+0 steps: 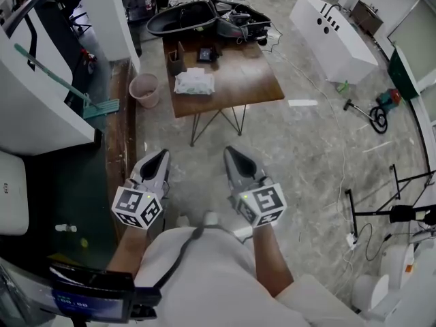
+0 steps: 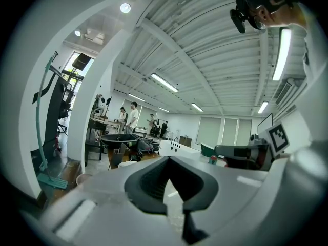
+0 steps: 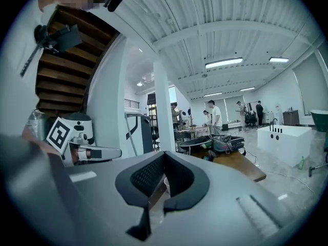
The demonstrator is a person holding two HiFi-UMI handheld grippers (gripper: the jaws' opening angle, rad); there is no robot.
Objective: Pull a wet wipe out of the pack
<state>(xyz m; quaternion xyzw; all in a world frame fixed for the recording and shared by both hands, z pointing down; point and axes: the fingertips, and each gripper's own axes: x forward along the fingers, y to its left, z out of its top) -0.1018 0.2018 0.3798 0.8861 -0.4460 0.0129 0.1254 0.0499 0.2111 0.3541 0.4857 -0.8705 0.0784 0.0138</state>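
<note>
The wet wipe pack, white with a pale green print, lies on the brown wooden table well ahead of me in the head view. Both grippers are held close to my body, far short of the table. My left gripper points forward with its jaws together and nothing between them. My right gripper beside it is also shut and empty. In the left gripper view the dark pads meet at the tip. The right gripper view shows the same, its pads closed, with the table beyond.
On the table stand a dark holder and a black device. A pink bucket sits on the floor left of the table, a black tub behind it, a white box to the right. Cables cross the concrete floor.
</note>
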